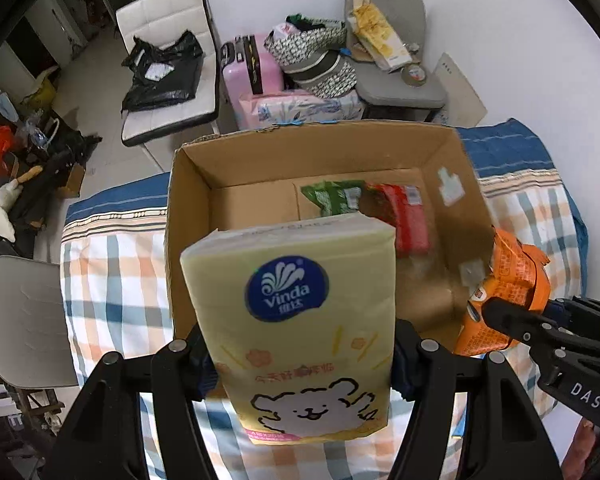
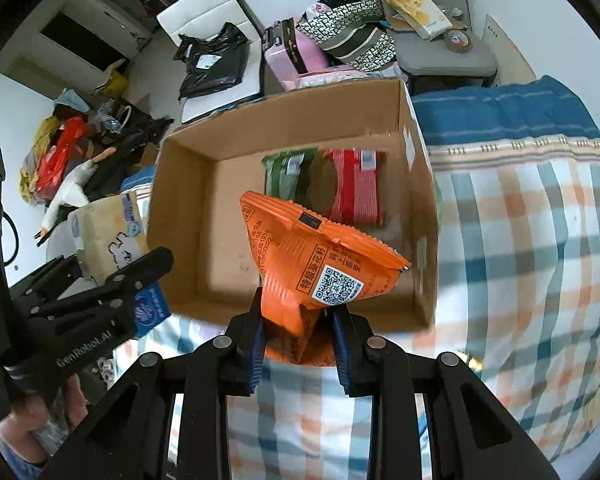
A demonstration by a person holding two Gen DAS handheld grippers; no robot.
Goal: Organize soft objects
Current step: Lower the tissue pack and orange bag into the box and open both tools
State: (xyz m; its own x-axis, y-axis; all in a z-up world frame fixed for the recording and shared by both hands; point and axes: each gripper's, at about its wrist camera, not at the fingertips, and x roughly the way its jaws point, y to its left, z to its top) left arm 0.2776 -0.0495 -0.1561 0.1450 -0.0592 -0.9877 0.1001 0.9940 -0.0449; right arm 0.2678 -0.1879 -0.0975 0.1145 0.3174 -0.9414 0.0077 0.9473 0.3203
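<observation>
Over the bed [image 2: 520,208], at the near rim of the open cardboard box [image 1: 188,208]: both hands loaded. My left gripper [image 1: 300,368] has its jaws closed on the lower half of a yellow tissue pack [image 1: 296,312], long axis upright and leaning away from me, its top edge overlapping the box's near wall in the left wrist view. My right gripper [image 2: 298,340] has its jaws pinched narrow on the bottom of an orange snack bag [image 2: 312,264], which fans out above the grip and tips toward the box. Already inside, against the far right of the floor, lie a green packet [image 2: 286,174] and a red packet [image 2: 358,188], side by side and touching or nearly so. The left half of the box floor shows bare cardboard. What the move turns on: the box opening lies straight ahead and below both loads, and the bare patch sits in front of the tissue pack, so my left hand looks better placed to go first. The right hand's bag hangs over the near right corner; judged from here, it would land just short of the red packet. Slight motion blur; exact height over the rim unclear.
</observation>
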